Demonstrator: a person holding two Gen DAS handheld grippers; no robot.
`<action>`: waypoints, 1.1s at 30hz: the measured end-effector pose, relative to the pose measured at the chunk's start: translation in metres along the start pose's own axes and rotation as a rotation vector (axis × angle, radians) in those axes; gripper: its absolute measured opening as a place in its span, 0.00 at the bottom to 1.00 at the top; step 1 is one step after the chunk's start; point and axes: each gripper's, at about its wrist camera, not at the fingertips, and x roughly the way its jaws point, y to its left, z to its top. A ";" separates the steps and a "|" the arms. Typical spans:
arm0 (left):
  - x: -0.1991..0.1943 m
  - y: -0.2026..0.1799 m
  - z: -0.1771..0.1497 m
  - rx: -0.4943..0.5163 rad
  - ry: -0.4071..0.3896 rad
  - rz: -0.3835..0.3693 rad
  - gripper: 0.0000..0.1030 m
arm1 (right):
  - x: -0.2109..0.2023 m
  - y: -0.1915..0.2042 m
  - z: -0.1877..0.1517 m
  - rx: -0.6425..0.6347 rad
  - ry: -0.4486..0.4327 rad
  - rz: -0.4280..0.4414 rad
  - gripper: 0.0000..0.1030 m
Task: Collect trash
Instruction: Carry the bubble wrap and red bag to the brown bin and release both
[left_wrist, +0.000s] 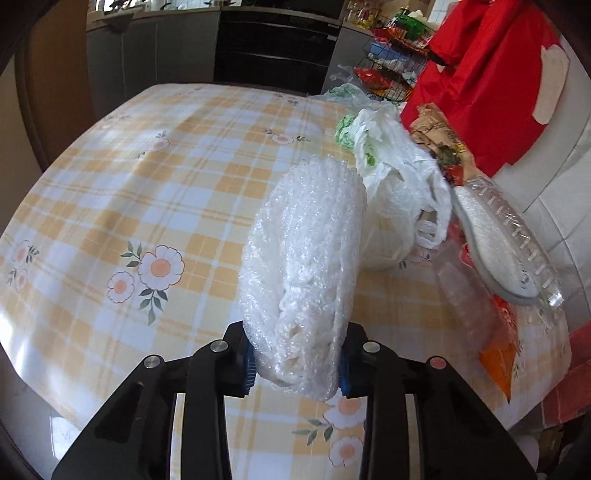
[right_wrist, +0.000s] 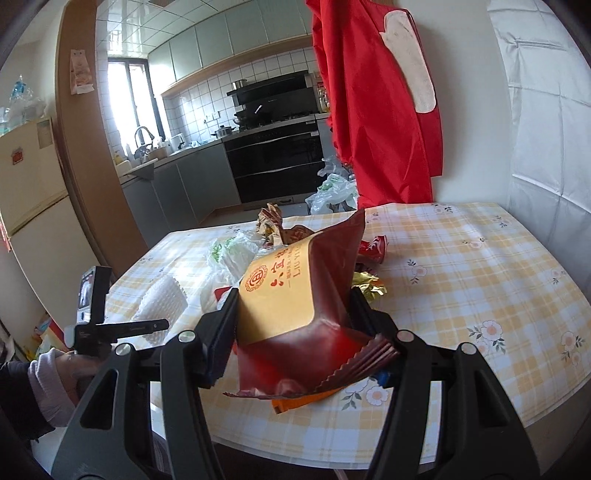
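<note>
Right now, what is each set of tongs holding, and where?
Left tongs pinch the bubble wrap roll at its near end. Right tongs clamp the dark red snack bag across its sides.

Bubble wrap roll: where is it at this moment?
In the left wrist view the bubble wrap roll sits centre frame, clamped between the left tool, above the checked tablecloth, with the white plastic bag just to its right.

Both wrist views look down close over the checked tablecloth (left_wrist: 147, 184) toward the kitchen oven (right_wrist: 275, 162); both share the red cloth (left_wrist: 491, 85)
</note>
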 end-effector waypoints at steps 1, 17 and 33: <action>-0.012 -0.003 -0.004 0.005 -0.008 -0.014 0.31 | -0.002 0.001 0.000 0.002 -0.002 0.007 0.58; -0.137 -0.082 -0.105 0.090 -0.011 -0.219 0.32 | -0.060 0.032 -0.021 -0.033 -0.038 0.110 0.58; -0.125 -0.146 -0.172 0.290 0.200 -0.368 0.34 | -0.108 0.021 -0.041 0.006 -0.068 0.089 0.58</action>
